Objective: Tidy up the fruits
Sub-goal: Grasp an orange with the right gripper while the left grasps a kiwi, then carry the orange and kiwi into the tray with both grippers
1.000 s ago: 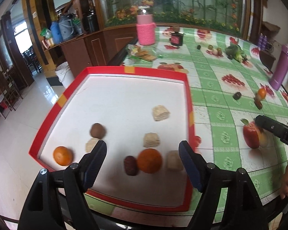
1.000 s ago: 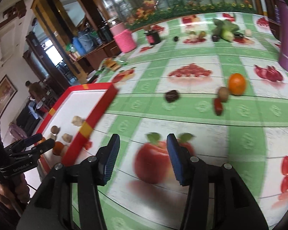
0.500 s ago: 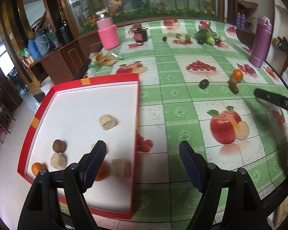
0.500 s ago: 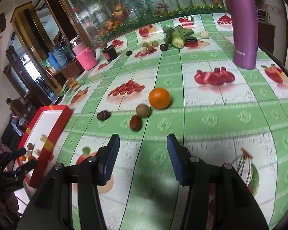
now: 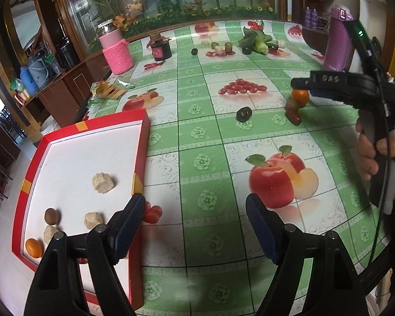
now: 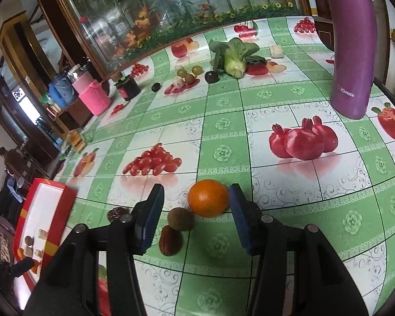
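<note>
My right gripper (image 6: 196,217) is open, its jaws either side of an orange (image 6: 208,198) on the tablecloth, with a brown kiwi (image 6: 180,219) and a dark red date (image 6: 170,240) just left of it. A dark plum (image 6: 116,213) lies further left. In the left wrist view the same orange (image 5: 300,97), kiwi (image 5: 291,103), date (image 5: 293,116) and plum (image 5: 243,113) sit under the right gripper (image 5: 300,85). My left gripper (image 5: 194,225) is open and empty, at the right wall of the red tray (image 5: 139,158), which holds an orange (image 5: 33,247), a kiwi (image 5: 51,216) and beige pieces.
A tall purple flask (image 6: 354,44) stands at the right. Bok choy (image 6: 234,55), small fruits (image 6: 189,75), a dark jar (image 6: 129,89) and a pink knitted jar (image 6: 94,96) sit at the far side. Snack packets (image 5: 108,90) lie behind the tray.
My right gripper moved forward across the table until the orange lies between its open jaws. My left gripper swung right, from over the tray to its right wall.
</note>
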A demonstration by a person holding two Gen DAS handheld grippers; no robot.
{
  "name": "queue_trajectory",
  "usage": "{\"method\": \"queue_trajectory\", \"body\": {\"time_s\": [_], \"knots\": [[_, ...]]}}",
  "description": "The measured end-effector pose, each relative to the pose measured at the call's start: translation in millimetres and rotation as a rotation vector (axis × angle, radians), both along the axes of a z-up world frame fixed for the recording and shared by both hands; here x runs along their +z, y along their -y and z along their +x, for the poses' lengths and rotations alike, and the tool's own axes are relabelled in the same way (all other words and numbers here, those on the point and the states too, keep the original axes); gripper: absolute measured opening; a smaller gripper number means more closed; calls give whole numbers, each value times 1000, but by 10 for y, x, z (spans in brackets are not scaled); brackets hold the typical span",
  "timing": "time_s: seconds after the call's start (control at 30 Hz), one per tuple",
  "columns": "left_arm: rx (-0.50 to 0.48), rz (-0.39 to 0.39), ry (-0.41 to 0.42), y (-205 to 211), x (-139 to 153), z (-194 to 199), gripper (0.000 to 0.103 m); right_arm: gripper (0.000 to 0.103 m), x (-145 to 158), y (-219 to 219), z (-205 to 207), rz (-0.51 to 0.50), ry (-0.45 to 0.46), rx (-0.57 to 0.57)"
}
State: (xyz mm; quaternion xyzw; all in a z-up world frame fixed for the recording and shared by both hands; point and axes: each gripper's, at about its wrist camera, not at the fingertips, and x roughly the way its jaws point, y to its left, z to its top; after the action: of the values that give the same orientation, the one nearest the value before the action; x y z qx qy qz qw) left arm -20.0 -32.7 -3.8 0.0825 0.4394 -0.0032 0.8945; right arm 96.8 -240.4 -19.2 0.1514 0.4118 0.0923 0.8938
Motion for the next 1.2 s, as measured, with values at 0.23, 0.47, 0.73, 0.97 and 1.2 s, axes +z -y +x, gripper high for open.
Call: {"method": "queue_trajectory", "body": {"time_s": [0.23, 0.47, 0.73, 0.97, 1.2], "knots": [[-39, -11, 18, 158, 26, 160, 79, 41, -159, 13, 126, 5, -74, -10], [-70, -49, 6, 319, -18, 349, 78, 37, -169, 89, 127, 31, -95, -27], [-162, -80, 15, 721, -53, 687, 78, 37, -100, 445, 98, 102, -97, -142], [-223, -81, 23, 1010, -128, 1088, 78, 37, -28, 644, 54, 159, -82, -207], [-247, -123, -36, 1159, -272, 1359, 59, 38, -16, 672, 66, 171, -83, -217]]}}
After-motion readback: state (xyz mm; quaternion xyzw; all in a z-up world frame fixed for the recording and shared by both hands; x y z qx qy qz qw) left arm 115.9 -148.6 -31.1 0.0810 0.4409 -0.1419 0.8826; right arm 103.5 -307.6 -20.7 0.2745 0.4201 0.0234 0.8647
